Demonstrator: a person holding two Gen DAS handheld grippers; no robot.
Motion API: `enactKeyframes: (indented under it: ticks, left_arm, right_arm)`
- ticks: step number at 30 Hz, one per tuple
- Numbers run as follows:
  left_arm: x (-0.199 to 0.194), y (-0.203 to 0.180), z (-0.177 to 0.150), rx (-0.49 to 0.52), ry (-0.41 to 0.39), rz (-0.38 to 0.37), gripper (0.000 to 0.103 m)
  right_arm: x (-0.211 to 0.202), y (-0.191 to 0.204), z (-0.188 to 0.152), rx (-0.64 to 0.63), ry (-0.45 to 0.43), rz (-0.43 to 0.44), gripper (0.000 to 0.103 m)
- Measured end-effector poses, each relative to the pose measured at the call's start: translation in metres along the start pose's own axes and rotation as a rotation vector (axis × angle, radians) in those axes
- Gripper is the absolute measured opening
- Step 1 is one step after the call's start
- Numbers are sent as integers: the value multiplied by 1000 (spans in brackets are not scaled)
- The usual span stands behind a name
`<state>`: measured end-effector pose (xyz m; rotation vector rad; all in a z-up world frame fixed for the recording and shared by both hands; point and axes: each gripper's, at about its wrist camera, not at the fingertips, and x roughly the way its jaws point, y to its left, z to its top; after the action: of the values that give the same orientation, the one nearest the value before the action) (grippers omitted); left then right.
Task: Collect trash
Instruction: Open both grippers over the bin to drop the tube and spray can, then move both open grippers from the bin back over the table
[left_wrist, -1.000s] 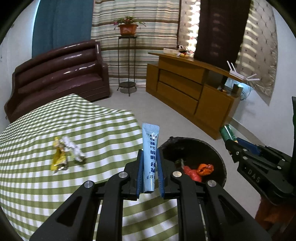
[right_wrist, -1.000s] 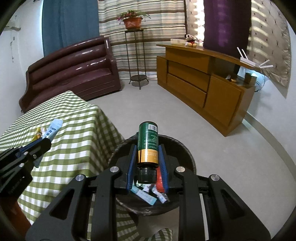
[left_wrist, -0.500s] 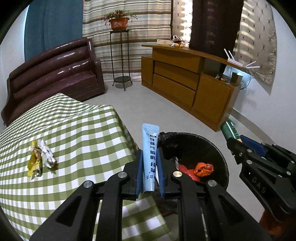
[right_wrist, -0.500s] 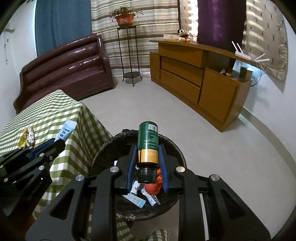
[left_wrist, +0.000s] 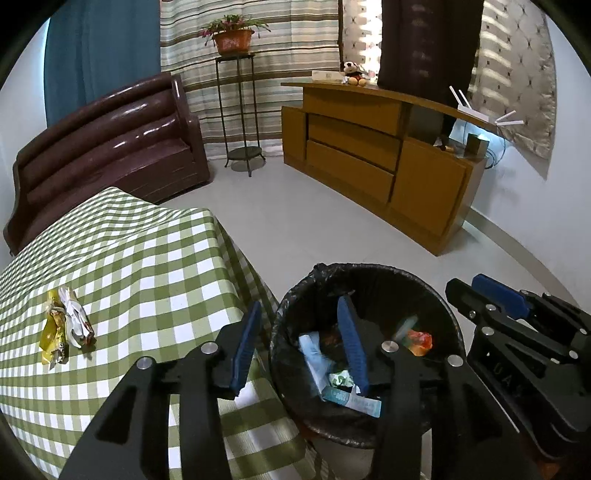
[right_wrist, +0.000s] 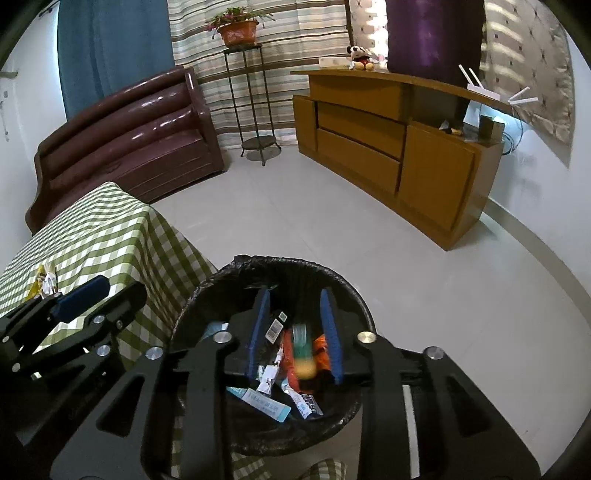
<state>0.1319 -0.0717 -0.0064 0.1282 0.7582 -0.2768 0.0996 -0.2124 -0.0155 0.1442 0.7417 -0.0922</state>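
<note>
On the far left of the left wrist view, crumpled wrappers (left_wrist: 65, 330), one yellow and one white, lie together on the green-checked bench (left_wrist: 147, 266), well apart from its corner; just right of the bench's hanging cloth stands the black-lined bin (left_wrist: 369, 280) on the pale floor; the left gripper (left_wrist: 301, 345) hangs over the bin's near-left rim with its jaws parted and nothing between them, having just been opening; the light blue tube (left_wrist: 313, 356) lies inside the bin among packets and an orange scrap (left_wrist: 419, 338); in the right wrist view the right gripper (right_wrist: 295, 332) is above the bin's middle, jaws also just opened and apart; a blurred green and yellow bottle (right_wrist: 303, 349) shows between them, clear of the pads.
</note>
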Motion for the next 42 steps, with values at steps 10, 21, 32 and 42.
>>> enactKeyframes:
  ticks: [10,21,32,42]
  left_arm:
    - [0,2,-2,-12,4,1,47]
    - [-7,3,1,-22,-6,7,56]
    - [-23,29,-3,-67,-18,48,59]
    - [-54,94,-25,-144,-26,176,70]
  right_arm:
    - [-2,-3,3,7,-15,-11,43]
    - [-5,-6,4,20,-31,-7,58]
    - [-15,3,3,60,-59,40,68]
    - [-17,63,6,-66,-42,76,76]
